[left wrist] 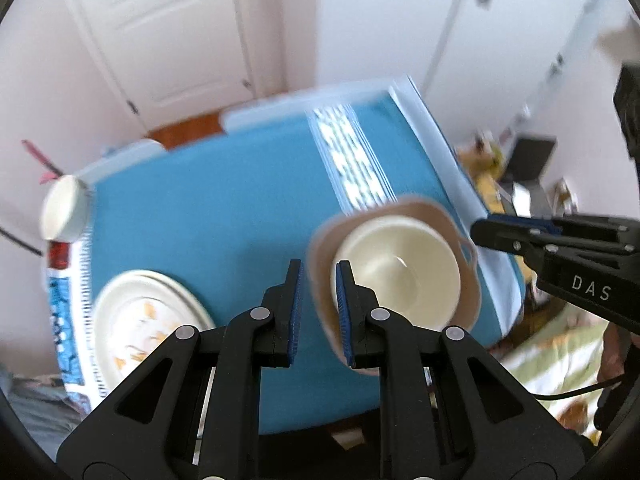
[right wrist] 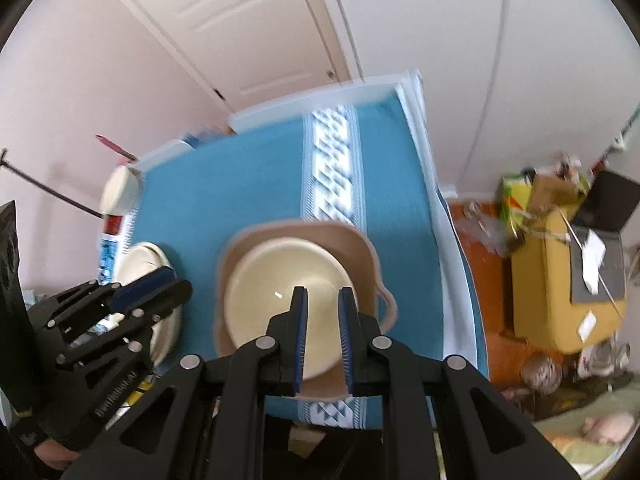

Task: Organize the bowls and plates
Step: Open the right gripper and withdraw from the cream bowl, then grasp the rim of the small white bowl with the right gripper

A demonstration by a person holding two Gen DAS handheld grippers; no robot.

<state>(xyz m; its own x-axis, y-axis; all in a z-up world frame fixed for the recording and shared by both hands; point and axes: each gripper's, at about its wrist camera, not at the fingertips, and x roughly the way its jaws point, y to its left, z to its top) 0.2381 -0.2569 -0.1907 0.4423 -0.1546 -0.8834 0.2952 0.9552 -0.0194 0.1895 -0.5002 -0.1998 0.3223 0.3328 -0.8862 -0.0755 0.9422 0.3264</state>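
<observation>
Fingers [left wrist: 298, 304] of the left gripper [left wrist: 318, 312] stand slightly apart, gripping nothing, beside the bowl [left wrist: 400, 268] in its tan basket [left wrist: 320, 280]; plates [left wrist: 140, 312] lie left. Right gripper [right wrist: 323, 336]: narrow gap, nothing held, over the bowl [right wrist: 272, 276] on the table [right wrist: 224, 192].

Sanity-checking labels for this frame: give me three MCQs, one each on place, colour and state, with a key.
1. Where is the cream bowl?
A. inside the tan basket
B. on the plate stack
C. on the floor

2. What colour is the tablecloth?
A. red
B. teal blue
C. yellow

3. What do the left tongs hold?
A. a plate
B. a cup
C. nothing

Key: A, the basket rim rings the bowl; B, teal blue with a white patterned stripe; C, the fingers stand apart with only cloth and the basket edge behind the gap.
</observation>
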